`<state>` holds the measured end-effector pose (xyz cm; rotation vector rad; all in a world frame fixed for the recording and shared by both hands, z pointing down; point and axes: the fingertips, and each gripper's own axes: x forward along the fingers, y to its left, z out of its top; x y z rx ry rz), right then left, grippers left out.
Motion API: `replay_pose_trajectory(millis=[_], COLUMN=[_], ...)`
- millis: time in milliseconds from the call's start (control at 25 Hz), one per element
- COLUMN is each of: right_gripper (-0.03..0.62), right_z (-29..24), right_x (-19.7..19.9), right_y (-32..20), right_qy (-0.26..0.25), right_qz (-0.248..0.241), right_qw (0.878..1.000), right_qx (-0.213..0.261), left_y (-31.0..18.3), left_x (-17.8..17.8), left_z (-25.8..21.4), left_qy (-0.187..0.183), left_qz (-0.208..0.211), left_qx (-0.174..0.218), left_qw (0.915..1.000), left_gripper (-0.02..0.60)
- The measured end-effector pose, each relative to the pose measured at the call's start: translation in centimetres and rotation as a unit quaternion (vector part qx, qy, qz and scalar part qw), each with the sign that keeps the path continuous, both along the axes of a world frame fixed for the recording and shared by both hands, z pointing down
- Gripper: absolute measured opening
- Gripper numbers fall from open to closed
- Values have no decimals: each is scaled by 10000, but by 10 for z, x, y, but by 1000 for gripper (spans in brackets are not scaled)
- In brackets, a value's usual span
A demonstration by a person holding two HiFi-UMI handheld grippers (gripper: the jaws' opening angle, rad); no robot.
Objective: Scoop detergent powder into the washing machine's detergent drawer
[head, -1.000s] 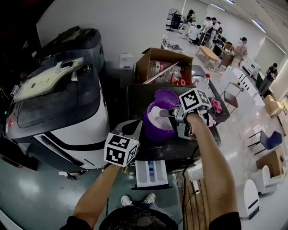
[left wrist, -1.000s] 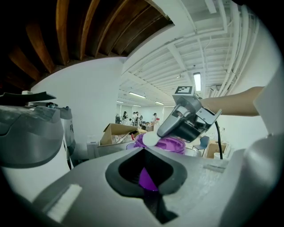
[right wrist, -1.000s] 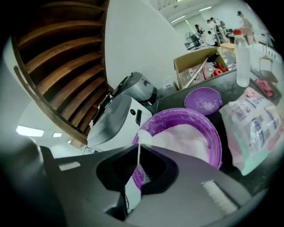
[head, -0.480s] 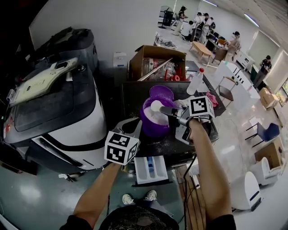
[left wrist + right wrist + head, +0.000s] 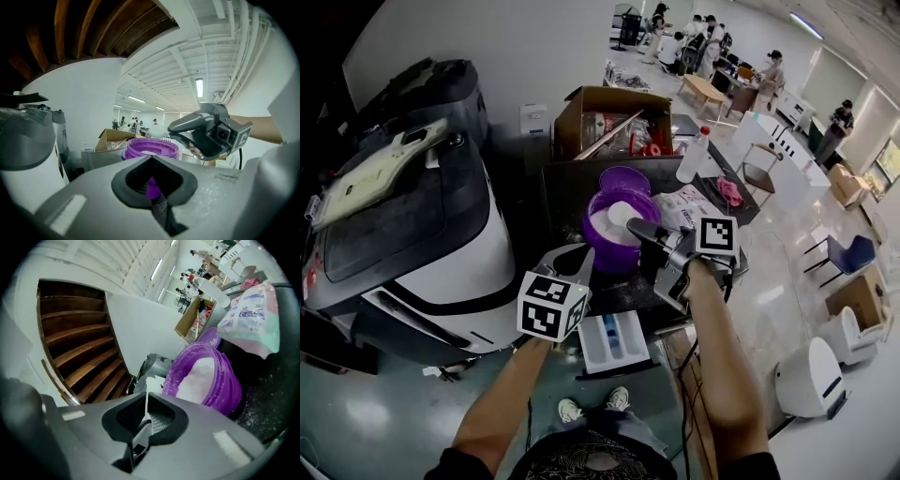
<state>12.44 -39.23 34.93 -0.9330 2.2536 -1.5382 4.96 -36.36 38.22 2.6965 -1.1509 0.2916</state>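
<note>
While the right gripper [image 5: 639, 231] clamps the thin handle of a white scoop [image 5: 622, 214] over the powder-filled purple tub [image 5: 602, 251], the left gripper [image 5: 574, 267] hangs beside it, jaws together and empty. The detergent drawer [image 5: 614, 339] lies open just below.

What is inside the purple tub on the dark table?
White powder lies heaped in the purple tub, the right gripper holding a white scoop over it. The tub's floor is buried under powder.

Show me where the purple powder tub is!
Head view, middle: the purple tub sits on the dark table, just in front of its purple lid and the cardboard box, with the right gripper holding a white scoop over it.
</note>
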Motion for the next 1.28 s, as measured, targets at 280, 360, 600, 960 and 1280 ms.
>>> replay_pose_trajectory(millis=[280,360,600,960,1280], right_gripper=[38,38,38,38,38], right_z=[9,12,19,28,52], right_x=[7,9,14,13,10], right_y=[20,24,43,89,132], right_qy=[-596,-781,-1143,-1176,-1117], right_qz=[308,380,412,-84,-532], right_qw=[9977,9962,9925,9929,9919], right_qx=[27,-40,-148,-140,-303], left_y=[5,7,17,55,97], left_x=[7,9,13,16,3], left_z=[3,3,6,25,44], left_qy=[1,-6,-66,-143,-164], left_qz=[25,17,-82,-517,-1030], left_qx=[-11,-16,-28,-98,-238], left_qw=[10000,10000,9999,9985,9943], left_gripper=[1,0,2,1,1])
